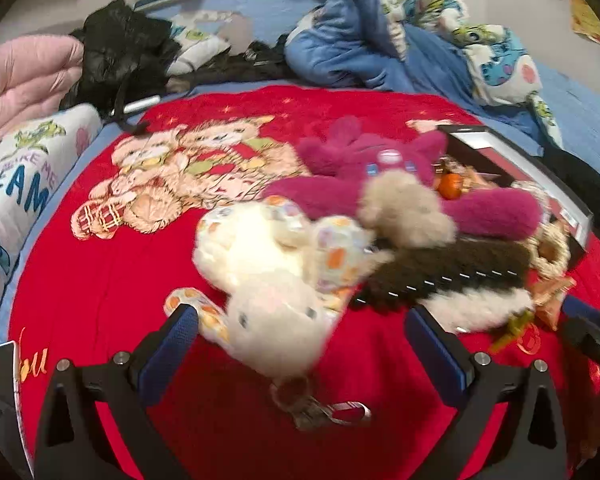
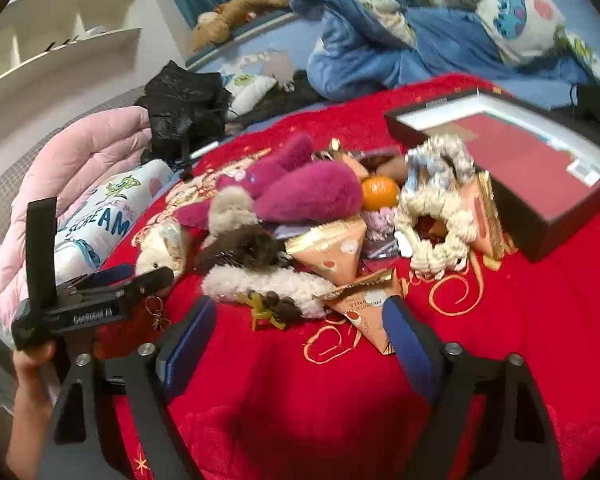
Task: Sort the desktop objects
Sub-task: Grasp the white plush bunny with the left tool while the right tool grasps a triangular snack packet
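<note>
A pile of small things lies on a red blanket (image 1: 112, 288). In the left wrist view, a white plush toy (image 1: 268, 280) with patterned ears lies head first between the fingers of my left gripper (image 1: 300, 322), which is open and not pressing it. Its key ring (image 1: 320, 408) rests below. Behind are a magenta plush (image 1: 380, 176) and a dark fluffy piece (image 1: 440, 268). My right gripper (image 2: 298, 316) is open over the blanket, just short of a cream-and-brown fluffy toy (image 2: 260, 284). Its right finger sits by a triangular orange packet (image 2: 360, 308).
A black box (image 2: 548, 236) with a red inside stands at the right. Near it are a knitted rope ring (image 2: 436, 216), a small orange fruit (image 2: 380, 192) and a cone packet (image 2: 332, 248). Pink bedding (image 2: 72, 168), a pillow and a blue quilt (image 2: 380, 40) surround the blanket.
</note>
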Demonstrator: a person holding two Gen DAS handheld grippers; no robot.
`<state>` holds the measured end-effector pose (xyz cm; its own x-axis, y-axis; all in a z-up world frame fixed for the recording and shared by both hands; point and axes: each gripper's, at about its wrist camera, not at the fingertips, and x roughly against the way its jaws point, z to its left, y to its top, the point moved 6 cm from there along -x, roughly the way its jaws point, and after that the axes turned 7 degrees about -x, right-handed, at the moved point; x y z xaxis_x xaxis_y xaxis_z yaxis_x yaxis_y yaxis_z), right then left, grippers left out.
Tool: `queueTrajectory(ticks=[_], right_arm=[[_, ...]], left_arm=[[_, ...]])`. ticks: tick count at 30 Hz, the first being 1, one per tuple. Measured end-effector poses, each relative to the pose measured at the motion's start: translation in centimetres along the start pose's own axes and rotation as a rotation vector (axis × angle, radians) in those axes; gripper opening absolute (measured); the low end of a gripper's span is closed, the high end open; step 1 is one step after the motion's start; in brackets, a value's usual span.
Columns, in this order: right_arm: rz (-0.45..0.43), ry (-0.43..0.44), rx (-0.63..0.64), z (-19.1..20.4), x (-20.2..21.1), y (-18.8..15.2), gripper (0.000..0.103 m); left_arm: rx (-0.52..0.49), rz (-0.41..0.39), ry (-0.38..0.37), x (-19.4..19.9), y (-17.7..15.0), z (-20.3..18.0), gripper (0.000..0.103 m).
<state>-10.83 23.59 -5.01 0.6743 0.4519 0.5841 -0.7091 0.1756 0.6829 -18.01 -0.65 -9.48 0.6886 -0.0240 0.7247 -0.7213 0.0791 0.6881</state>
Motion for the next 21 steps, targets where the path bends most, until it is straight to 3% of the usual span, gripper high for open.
queueTrajectory(ticks=[6, 15, 21], right_arm=[[0.043, -0.032, -0.001, -0.4, -1.3, -0.3, 0.076], [0.055, -0.034, -0.133, -3.2, -1.9, -0.1, 0.075], [0.055, -0.034, -0.139, -3.2, -2.2, -0.1, 0.077]], left_arm=[[-0.019, 0.029, 0.038, -2.4, 0.1, 1.0, 0.103], [-0.015, 0.055, 0.008, -4.2, -0.5, 1.2, 0.103], [-0.015, 0.058, 0.007, -4.6, -0.6, 1.3, 0.103]])
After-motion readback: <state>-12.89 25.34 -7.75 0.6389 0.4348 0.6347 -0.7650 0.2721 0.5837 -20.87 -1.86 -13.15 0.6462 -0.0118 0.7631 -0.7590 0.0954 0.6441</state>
